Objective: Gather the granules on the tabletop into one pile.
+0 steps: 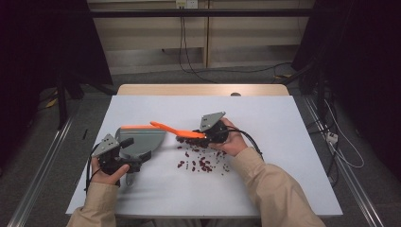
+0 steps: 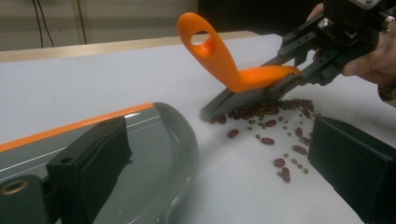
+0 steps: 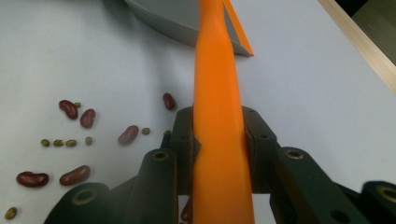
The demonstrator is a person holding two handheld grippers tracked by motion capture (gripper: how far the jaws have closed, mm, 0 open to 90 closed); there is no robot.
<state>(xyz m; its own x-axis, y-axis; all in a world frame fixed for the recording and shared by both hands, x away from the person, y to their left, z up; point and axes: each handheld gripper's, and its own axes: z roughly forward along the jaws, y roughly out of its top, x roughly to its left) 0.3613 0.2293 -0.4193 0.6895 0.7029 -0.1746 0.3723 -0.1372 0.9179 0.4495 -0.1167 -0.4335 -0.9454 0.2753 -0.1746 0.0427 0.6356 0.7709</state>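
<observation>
The right hand-held gripper is clamped on the orange brush, whose long axis points toward the grey dustpan held by the left hand-held gripper, with the scattered beans beside the right one on the bench.

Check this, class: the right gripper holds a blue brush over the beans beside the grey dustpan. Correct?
Not quite. The brush is orange, not blue, as the left gripper view shows. The right gripper does hold it over the beans beside the grey dustpan.
</observation>
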